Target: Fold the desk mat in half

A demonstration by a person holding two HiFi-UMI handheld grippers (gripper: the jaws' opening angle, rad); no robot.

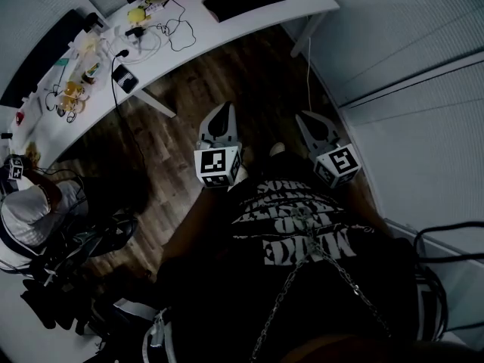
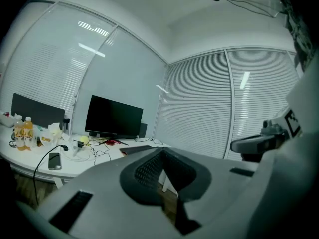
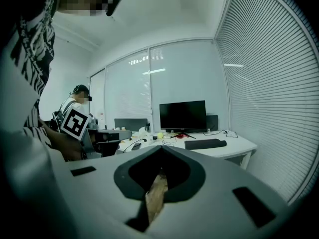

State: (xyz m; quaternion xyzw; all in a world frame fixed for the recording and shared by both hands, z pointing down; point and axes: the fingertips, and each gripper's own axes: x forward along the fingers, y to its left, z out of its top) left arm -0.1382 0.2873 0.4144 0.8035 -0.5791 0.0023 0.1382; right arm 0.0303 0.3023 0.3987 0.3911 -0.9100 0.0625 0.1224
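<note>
Grey jaws of the left gripper [image 1: 221, 118] and right gripper [image 1: 312, 125] are clenched on nothing, above the wood floor [image 1: 189, 89]. At twelve o'clock, well apart, the dark desk mat [image 1: 246, 0] lies on the white desk [image 1: 227, 30]. Arriving shut, they could shove the mat or snag the cables [image 1: 172, 33] at eleven o'clock.

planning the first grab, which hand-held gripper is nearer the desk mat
Left. The left hand-held gripper sits over the floor, straight out from the desk mat; the right hand-held gripper is off past its right end.
</note>
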